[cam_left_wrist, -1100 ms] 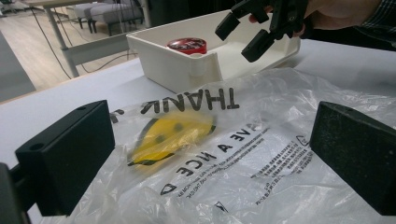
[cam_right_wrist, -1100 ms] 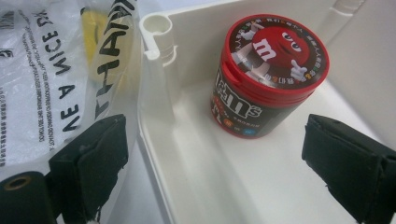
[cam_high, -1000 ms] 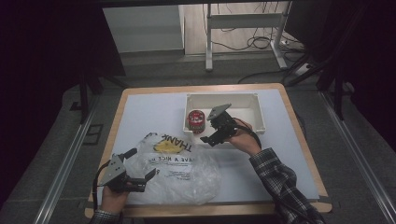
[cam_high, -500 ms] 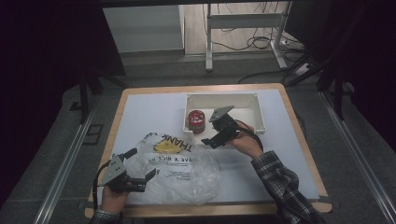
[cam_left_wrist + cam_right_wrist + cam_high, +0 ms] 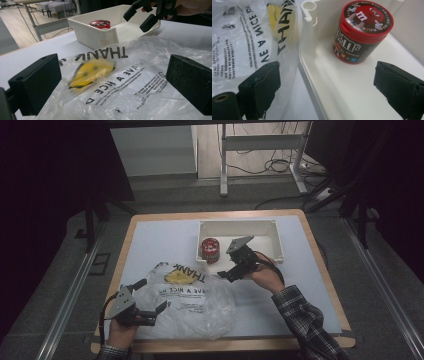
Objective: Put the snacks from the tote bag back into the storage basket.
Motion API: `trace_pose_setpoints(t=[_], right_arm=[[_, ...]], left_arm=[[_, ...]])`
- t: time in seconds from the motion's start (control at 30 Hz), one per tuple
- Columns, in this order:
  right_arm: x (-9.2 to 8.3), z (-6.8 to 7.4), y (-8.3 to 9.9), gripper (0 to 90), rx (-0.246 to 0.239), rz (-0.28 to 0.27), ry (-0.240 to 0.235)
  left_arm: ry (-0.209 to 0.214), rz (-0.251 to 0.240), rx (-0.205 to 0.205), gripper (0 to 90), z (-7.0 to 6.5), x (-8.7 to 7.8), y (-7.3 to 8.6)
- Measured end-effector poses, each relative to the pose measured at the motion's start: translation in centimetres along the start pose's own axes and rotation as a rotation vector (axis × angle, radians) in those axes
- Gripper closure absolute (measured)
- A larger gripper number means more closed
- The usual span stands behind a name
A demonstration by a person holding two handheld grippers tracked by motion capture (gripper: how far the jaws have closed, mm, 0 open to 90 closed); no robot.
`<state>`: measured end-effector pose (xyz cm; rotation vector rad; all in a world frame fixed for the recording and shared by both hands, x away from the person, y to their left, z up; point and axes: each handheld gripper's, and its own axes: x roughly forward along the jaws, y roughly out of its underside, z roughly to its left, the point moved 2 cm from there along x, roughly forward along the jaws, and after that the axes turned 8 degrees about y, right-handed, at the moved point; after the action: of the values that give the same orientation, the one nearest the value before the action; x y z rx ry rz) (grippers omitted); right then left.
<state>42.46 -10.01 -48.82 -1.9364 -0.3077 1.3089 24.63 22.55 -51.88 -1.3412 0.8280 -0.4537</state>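
Up close, M&M's tub (image 5: pixel 362 32) label legible beyond gaping right gripper (image 5: pixel 332 82) jaws.

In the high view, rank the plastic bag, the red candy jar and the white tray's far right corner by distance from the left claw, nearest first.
1. Plastic bag: right beside the left claw, at the table's near left.
2. Red candy jar: farther back, in the tray's left end.
3. White tray's far right corner: farthest, back and to the right.

Candy tub (image 5: pixel 210 250) in tray (image 5: pixel 270 226), behind plastic bag (image 5: pixel 192 300)
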Motion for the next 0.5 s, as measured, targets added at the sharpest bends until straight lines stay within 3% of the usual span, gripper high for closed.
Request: trace_pose_setpoints(t=[0.5], right_arm=[[-0.99, 1.08, 0.71, 7.6, -0.003, -0.007, -0.006]], left_arm=[[0.002, -0.001, 0.001, 0.0, -0.05, 0.03, -0.03]])
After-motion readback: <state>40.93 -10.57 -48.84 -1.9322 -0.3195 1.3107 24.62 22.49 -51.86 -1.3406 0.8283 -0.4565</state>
